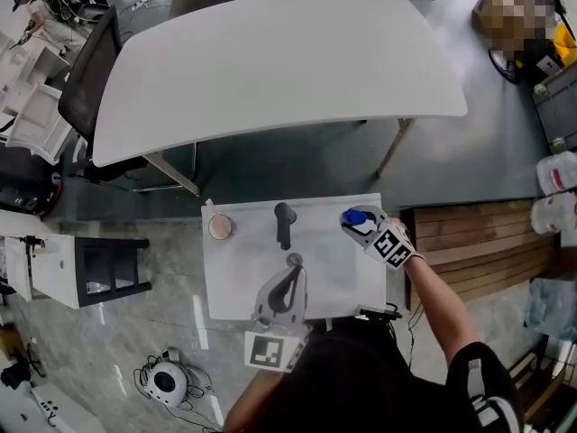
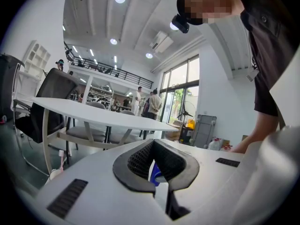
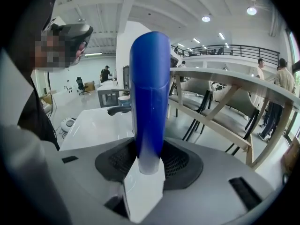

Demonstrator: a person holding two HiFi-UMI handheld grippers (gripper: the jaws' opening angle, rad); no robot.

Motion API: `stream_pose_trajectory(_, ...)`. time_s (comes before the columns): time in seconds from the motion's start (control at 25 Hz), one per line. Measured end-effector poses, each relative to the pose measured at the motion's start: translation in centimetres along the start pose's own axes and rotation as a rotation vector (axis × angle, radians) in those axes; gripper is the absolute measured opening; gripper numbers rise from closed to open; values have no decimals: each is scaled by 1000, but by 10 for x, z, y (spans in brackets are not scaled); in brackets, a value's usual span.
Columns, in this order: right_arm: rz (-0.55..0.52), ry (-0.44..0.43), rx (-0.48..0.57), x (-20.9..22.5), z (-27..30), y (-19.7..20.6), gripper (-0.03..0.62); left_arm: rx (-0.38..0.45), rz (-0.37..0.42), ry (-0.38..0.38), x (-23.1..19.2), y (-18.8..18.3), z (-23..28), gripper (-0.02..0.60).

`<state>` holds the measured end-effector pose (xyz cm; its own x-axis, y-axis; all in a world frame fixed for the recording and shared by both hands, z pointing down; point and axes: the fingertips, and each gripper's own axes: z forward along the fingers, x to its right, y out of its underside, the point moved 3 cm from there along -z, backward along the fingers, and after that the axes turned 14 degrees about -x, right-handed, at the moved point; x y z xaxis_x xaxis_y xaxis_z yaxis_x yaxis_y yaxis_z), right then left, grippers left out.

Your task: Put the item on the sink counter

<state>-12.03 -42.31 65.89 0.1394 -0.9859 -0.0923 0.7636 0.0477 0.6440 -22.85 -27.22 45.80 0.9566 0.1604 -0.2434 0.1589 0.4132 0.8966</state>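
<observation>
The item is a blue tube [image 1: 358, 216] with a pale lower end, and my right gripper [image 1: 356, 223] is shut on it above the far right corner of the white sink counter [image 1: 243, 282]. In the right gripper view the tube [image 3: 149, 93] stands upright between the pads of that gripper [image 3: 149, 165]. My left gripper [image 1: 291, 269] hovers over the middle of the counter near its front, fingertips together and holding nothing. In the left gripper view, a sliver of the blue tube [image 2: 156, 175] shows through the narrow slit of that gripper [image 2: 154, 165].
A black faucet [image 1: 285, 224] stands at the counter's back middle, and a round cup [image 1: 220, 227] at its back left corner. A large white table [image 1: 270, 61] with a black chair [image 1: 90, 79] lies beyond. Wooden slats [image 1: 478, 242] are to the right, a white shelf unit [image 1: 54, 269] to the left.
</observation>
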Motion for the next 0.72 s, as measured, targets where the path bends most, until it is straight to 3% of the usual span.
stream_pose_trajectory(0.72, 14, -19, -41, 15, 55, 23, 163, -33, -7, 17, -16, -6, 26, 15)
